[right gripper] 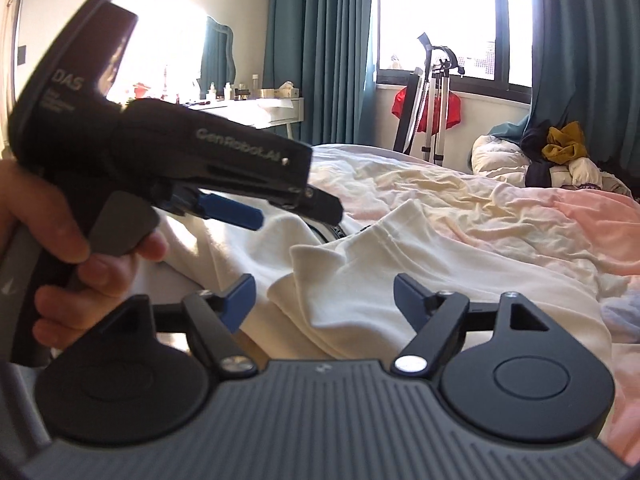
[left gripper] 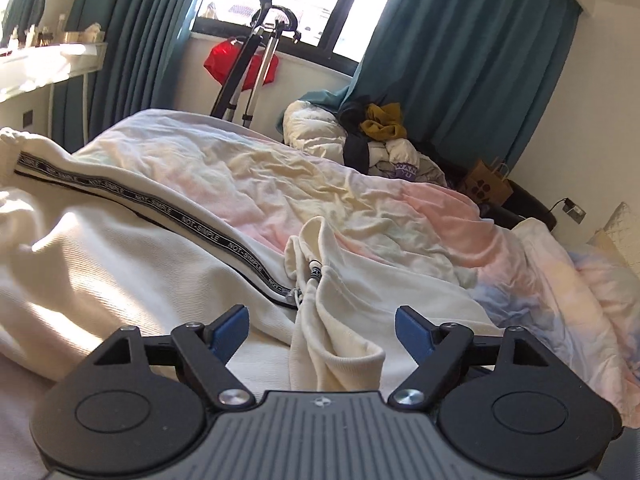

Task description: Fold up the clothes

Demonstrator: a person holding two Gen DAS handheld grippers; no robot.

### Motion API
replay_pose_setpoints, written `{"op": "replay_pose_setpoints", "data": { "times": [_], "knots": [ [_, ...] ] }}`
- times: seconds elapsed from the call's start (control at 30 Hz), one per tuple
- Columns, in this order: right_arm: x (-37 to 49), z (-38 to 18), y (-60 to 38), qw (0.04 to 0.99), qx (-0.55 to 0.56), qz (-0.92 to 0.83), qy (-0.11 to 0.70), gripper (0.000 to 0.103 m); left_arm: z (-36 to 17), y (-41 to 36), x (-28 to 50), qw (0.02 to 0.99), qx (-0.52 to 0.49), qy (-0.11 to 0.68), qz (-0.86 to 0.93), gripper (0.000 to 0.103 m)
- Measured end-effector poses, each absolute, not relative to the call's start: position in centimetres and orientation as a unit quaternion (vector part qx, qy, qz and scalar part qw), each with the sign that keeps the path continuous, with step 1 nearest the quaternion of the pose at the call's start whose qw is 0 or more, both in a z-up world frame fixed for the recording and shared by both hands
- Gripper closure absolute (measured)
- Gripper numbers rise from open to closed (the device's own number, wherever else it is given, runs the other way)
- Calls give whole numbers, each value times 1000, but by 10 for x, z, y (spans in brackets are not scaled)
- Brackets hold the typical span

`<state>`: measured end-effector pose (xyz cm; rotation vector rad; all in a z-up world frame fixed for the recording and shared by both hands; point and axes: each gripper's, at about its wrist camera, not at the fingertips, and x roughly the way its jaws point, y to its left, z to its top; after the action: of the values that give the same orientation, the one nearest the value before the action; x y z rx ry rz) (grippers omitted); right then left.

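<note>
A cream hooded jacket (left gripper: pixel 120 264) with a black lettered stripe (left gripper: pixel 160 208) lies crumpled on the bed. Its hood and drawstring ends (left gripper: pixel 314 272) bunch up just ahead of my left gripper (left gripper: pixel 320 320), which is open; a fold of cream cloth lies loosely between its blue pads (left gripper: pixel 230 330) without being pinched. In the right wrist view the same jacket (right gripper: pixel 420 264) shows a folded corner between the spread fingers of my right gripper (right gripper: pixel 324 288), also open. A hand (right gripper: pixel 60 240) holds the left gripper (right gripper: pixel 298 212) above the jacket at the left.
A pastel pink, yellow and blue duvet (left gripper: pixel 360 200) covers the bed. A heap of clothes (left gripper: pixel 380 132) sits at the far corner beside a brown paper bag (left gripper: pixel 490 186). Teal curtains (left gripper: pixel 460 60), a metal stand (left gripper: pixel 256 68) with red cloth and a white dressing table (right gripper: pixel 272 110) stand beyond.
</note>
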<state>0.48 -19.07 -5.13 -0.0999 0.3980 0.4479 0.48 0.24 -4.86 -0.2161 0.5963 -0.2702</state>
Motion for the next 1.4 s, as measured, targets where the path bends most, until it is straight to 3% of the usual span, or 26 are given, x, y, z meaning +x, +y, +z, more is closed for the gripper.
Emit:
{"op": "replay_pose_setpoints", "data": {
  "times": [0.5, 0.93, 1.13, 1.4],
  "knots": [
    [-20, -32, -247, 972, 27, 112, 204, 21, -36, -18, -75, 950, -63, 276, -130, 11],
    [-31, -31, -275, 971, 73, 53, 221, 21, -24, -12, -85, 948, -55, 280, -140, 2],
    [-19, -39, -276, 966, 79, 39, 244, 21, -41, 45, -54, 911, -211, 325, -139, 1],
    [-12, -47, -288, 960, 108, 6, 258, 21, -65, 178, -22, 838, -402, 366, 34, 4]
  ]
}}
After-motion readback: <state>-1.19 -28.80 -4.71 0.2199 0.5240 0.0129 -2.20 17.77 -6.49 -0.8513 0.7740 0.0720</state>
